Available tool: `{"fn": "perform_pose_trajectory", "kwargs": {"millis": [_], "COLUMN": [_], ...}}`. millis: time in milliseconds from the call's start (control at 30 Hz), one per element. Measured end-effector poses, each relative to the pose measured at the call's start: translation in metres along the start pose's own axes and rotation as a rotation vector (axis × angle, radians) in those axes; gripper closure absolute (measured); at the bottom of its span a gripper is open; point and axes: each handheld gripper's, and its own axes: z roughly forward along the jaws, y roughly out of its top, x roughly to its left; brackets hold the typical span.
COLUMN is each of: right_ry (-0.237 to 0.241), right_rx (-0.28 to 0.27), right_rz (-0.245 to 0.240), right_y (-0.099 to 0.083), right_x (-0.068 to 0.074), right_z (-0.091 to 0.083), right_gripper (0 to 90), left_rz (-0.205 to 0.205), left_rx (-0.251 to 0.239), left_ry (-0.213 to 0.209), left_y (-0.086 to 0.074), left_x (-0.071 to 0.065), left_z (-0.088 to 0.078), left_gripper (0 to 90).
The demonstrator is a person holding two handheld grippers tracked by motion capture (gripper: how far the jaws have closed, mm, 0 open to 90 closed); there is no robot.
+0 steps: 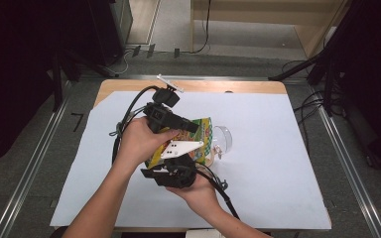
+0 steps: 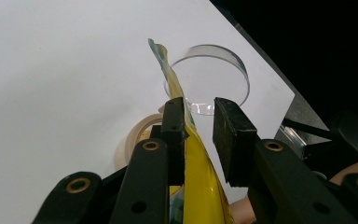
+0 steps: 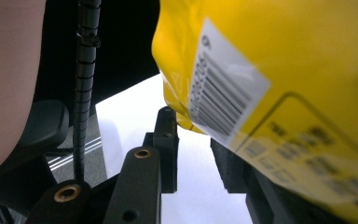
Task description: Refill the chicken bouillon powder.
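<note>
A yellow snack bag (image 1: 202, 133) is held up over the middle of the table between both grippers. My left gripper (image 1: 194, 128) comes in from the left. In the left gripper view the bag's thin edge (image 2: 200, 186) runs between the jaws of the left gripper (image 2: 198, 116), lying against one jaw with a gap to the other. My right gripper (image 1: 154, 172) sits low under the bag. In the right gripper view the barcode side of the bag (image 3: 284, 70) hangs over the parted jaws of the right gripper (image 3: 193, 135).
A clear round container (image 1: 223, 139) (image 2: 209, 79) stands on the white sheet (image 1: 278, 148) just right of the bag. A tan tape roll (image 2: 137, 135) lies beside it. Cables trail from both grippers. Dark stands flank the table.
</note>
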Motion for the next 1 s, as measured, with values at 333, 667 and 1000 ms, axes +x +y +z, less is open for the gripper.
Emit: {"fn": "perform_pose_trajectory", "kwargs": {"millis": [333, 667, 1000], "right_ry": [0.0, -0.002, -0.006], "right_rx": [0.0, -0.003, -0.002], "right_rz": [-0.005, -0.006, -0.006], "right_y": [0.0017, 0.0023, 0.0029], "right_x": [0.001, 0.0013, 0.001], "right_z": [-0.0011, -0.0015, -0.0028], "right_gripper": [73.4, 73.3, 73.3], "left_rz": [-0.001, -0.001, 0.014], "left_rx": [-0.006, -0.017, -0.027], "left_ry": [0.0, 0.001, 0.009], "left_y": [0.0005, 0.0004, 0.0006], "left_x": [0.0, -0.0012, -0.0027], "left_z": [-0.0017, -0.0023, -0.0024], "left_gripper": [74.7, 74.8, 75.4]}}
